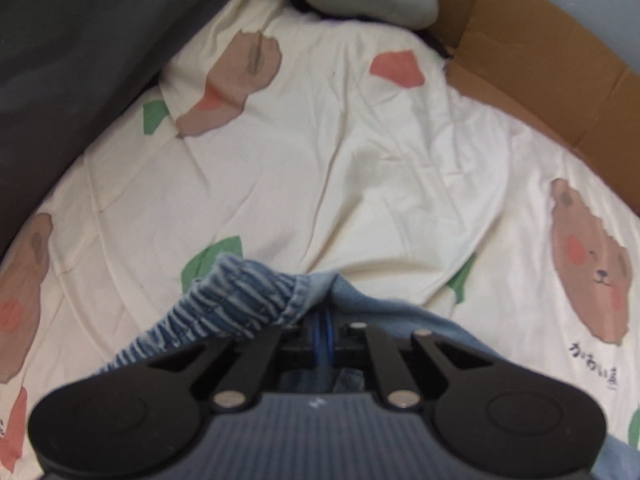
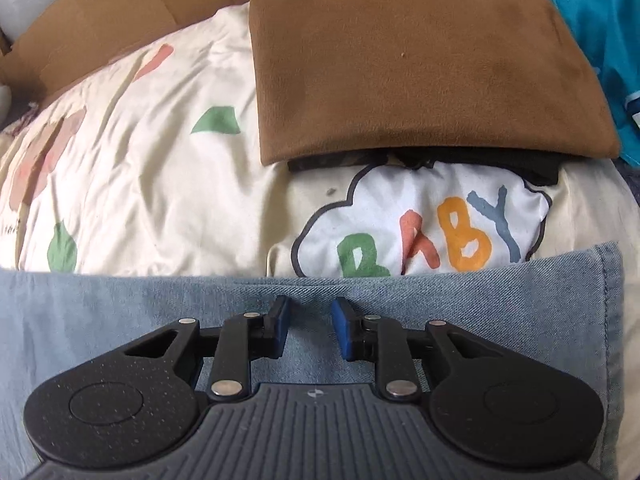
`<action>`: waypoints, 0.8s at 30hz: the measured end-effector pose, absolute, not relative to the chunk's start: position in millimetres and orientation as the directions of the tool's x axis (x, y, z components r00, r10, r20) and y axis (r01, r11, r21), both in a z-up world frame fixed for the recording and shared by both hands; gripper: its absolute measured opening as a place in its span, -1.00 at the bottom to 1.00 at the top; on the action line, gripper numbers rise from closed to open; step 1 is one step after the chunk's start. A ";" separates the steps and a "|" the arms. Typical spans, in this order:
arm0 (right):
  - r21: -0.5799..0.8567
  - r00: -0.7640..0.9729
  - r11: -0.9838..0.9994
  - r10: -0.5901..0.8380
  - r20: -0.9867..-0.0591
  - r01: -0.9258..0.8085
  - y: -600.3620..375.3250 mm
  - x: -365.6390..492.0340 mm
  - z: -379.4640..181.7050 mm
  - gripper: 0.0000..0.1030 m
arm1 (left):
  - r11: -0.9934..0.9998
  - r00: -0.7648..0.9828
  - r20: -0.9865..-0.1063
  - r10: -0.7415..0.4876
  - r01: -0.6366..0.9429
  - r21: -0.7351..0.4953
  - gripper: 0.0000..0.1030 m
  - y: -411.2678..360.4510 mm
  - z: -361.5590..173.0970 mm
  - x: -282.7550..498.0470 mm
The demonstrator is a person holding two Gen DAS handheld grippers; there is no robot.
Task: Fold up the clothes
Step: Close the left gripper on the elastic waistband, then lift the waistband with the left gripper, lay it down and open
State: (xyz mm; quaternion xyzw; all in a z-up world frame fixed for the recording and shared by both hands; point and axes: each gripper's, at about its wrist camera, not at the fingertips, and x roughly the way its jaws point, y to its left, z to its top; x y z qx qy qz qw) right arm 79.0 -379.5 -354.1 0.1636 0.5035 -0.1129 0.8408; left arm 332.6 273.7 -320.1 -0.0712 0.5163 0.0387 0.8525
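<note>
Denim jeans (image 1: 248,300) pinched in left tongs (image 1: 323,330), right tongs (image 2: 308,326) parted above denim

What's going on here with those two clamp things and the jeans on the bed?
A person is folding clothes with a handheld gripper in each hand. The left gripper is shut on the elastic waistband of the denim garment, bunching it up. The right gripper hovers open over the flat denim. A folded brown cloth lies beyond on the bedsheet.
</note>
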 end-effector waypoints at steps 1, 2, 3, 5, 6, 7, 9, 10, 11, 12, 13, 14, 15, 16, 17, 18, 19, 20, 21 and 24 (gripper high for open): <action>0.157 0.476 0.924 -0.030 -0.879 0.348 -379.5 78.2 -353.4 -0.43 | 0.988 0.475 -0.880 -0.017 -0.128 -0.089 -0.81 274.5 -313.8 328.0; 0.152 0.481 0.928 -0.033 -0.876 0.341 -379.6 78.1 -353.1 -0.43 | 0.988 0.482 -0.876 -0.027 -0.119 -0.096 -0.79 275.4 -308.2 322.1; 0.148 0.480 0.930 -0.034 -0.876 0.336 -379.7 78.4 -353.0 -0.43 | 0.989 0.488 -0.872 -0.032 -0.111 -0.098 -0.77 273.7 -302.7 311.5; 0.142 0.476 0.935 -0.031 -0.879 0.324 -380.6 79.4 -351.3 -0.44 | 0.990 0.497 -0.867 -0.028 -0.106 -0.093 -0.67 277.0 -294.9 294.8; 0.141 0.477 0.938 -0.029 -0.878 0.316 -380.9 79.3 -349.2 -0.44 | 0.990 0.501 -0.865 -0.030 -0.104 -0.095 -0.66 277.8 -290.4 291.7; 0.138 0.480 0.941 -0.029 -0.877 0.308 -381.1 77.9 -346.0 -0.44 | 0.990 0.503 -0.863 -0.031 -0.101 -0.094 -0.65 278.8 -288.3 286.4; 0.130 0.487 0.948 -0.030 -0.873 0.292 -382.1 73.8 -338.4 -0.44 | 0.992 0.498 -0.867 -0.022 -0.099 -0.082 -0.60 280.0 -286.7 276.2; 0.132 0.489 0.950 -0.025 -0.872 0.285 -382.7 70.8 -335.0 -0.44 | 0.992 0.494 -0.870 -0.015 -0.099 -0.073 -0.56 280.8 -286.6 272.7; 0.138 0.490 0.951 -0.017 -0.872 0.278 -383.5 67.2 -331.8 -0.44 | 0.993 0.490 -0.871 -0.005 -0.100 -0.062 -0.48 280.6 -285.6 265.5; 0.144 0.491 0.952 -0.008 -0.871 0.272 -384.2 63.5 -328.6 -0.44 | 0.994 0.485 -0.874 0.009 -0.103 -0.047 -0.44 282.1 -285.4 260.7; 0.150 0.492 0.952 0.000 -0.871 0.265 -385.0 59.9 -325.4 -0.44 | 0.994 0.479 -0.877 0.022 -0.106 -0.033 -0.42 283.5 -285.2 255.9; 0.156 0.493 0.953 0.009 -0.870 0.259 -385.7 56.2 -322.1 -0.43 | 0.994 0.471 -0.882 0.025 -0.104 -0.027 -0.42 284.2 -286.1 252.6; 0.153 0.492 0.957 0.012 -0.871 0.247 -385.0 52.2 -320.1 -0.43 | 0.995 0.463 -0.886 0.029 -0.102 -0.021 -0.42 284.9 -286.9 249.4; 0.143 0.488 0.962 0.012 -0.872 0.232 -382.7 48.5 -319.7 -0.43 | 0.995 0.454 -0.890 0.035 -0.100 -0.012 -0.42 284.8 -288.4 246.0; 0.135 0.482 0.966 0.014 -0.876 0.218 -379.8 45.7 -320.9 -0.43 | 0.995 0.441 -0.896 0.044 -0.098 0.001 -0.43 285.5 -293.3 245.2; 0.134 0.473 0.969 0.019 -0.881 0.209 -377.1 43.9 -323.9 -0.43 | 0.995 0.428 -0.902 0.053 -0.096 0.014 -0.43 286.1 -298.2 244.5; 0.137 0.461 0.969 0.028 -0.887 0.204 -374.9 42.5 -328.5 -0.43 | 0.995 0.417 -0.907 0.064 -0.092 0.028 -0.44 287.8 -305.0 245.9; 0.139 0.449 0.968 0.032 -0.893 0.207 -373.0 43.0 -334.0 -0.43 | 0.994 0.399 -0.914 0.081 -0.097 0.046 -0.57 290.8 -313.5 250.4; 0.138 0.437 0.967 0.031 -0.899 0.215 -371.3 44.8 -339.7 -0.44 | 0.993 0.380 -0.920 0.098 -0.101 0.064 -0.65 293.9 -322.0 254.8; 0.132 0.410 0.964 0.026 -0.912 0.233 -366.5 50.6 -354.0 -0.43 | 0.988 0.357 -0.926 0.123 -0.127 0.083 -0.94 303.6 -340.3 270.1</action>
